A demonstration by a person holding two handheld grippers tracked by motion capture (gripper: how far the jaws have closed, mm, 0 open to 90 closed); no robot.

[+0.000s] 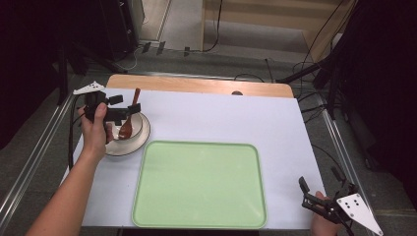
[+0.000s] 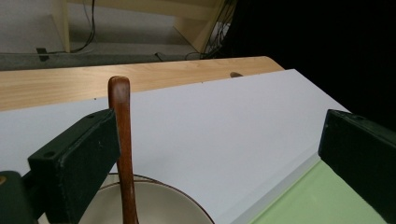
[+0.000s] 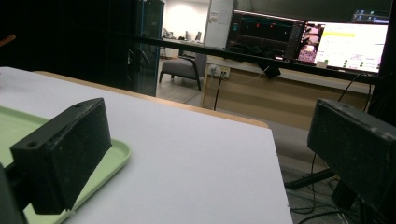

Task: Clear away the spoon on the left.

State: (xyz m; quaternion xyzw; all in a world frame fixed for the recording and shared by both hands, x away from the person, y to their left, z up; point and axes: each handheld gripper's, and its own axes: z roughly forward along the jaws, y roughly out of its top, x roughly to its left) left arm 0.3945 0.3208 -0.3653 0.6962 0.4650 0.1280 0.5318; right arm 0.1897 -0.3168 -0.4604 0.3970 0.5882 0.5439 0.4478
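Over at the far left of the worktop [image 1: 221, 118], the left tool [image 1: 125, 104] hovers above a cream bowl [image 1: 140, 129] that sits on a saucer [image 1: 129, 147]. A wooden spoon [image 1: 129, 120] stands in the bowl, handle tilted up. In the left gripper view the handle [image 2: 122, 140] lies against one jaw while the other jaw stands far off, so the tool is wide open and grips nothing. The green tray [image 1: 199, 184] lies just beside the saucer. The right tool [image 1: 319, 194] rests at the worktop's near right corner, jaws spread, holding nothing.
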